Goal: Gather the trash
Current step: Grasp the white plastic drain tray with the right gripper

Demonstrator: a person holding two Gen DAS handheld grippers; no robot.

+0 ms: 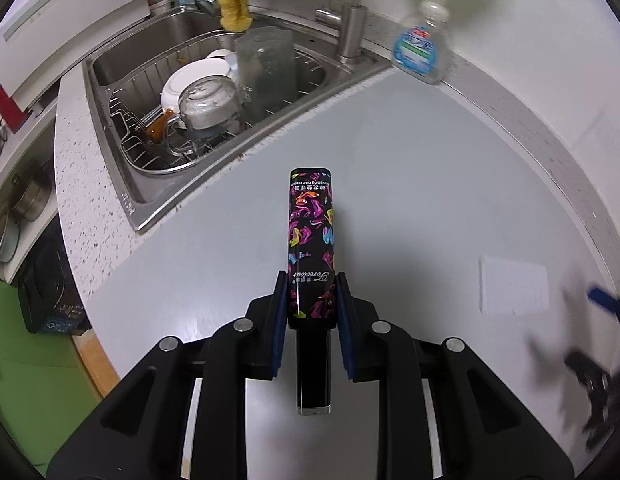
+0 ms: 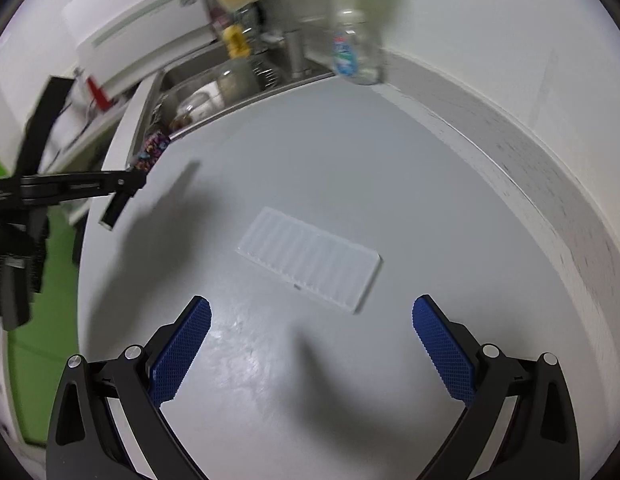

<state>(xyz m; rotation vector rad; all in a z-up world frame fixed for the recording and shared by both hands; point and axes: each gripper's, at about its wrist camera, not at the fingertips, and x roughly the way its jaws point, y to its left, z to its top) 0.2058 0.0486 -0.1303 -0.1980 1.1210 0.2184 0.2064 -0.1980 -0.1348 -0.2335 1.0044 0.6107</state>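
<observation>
Left gripper [image 1: 311, 300] is clamping the black, colourfully patterned hair-cream tube [image 1: 311, 248], pointing toward twelve o'clock; keeping it squeezed mid-body should prevent slipping. Right gripper [image 2: 311, 344] is hovering wide open, with the clear ribbed plastic tray [image 2: 310, 260] lying at twelve o'clock.

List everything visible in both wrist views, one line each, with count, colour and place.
Hair cream tube: one, black with bright shoe prints, clamped in the left gripper above the counter.
Ribbed plastic tray: one, clear, flat on the grey counter.
Hand soap pump bottle: one, clear with blue label, at the wall behind the counter.
Steel sink: one, silver, left of the counter, holding a wire rack.
Dishes in the rack: white plate, glass lid, clear container.
Sponge: one, yellow, behind the sink.
Left gripper: black, blue pads, shut on the tube.
Right gripper: black, blue pads, open above the tray.
</observation>
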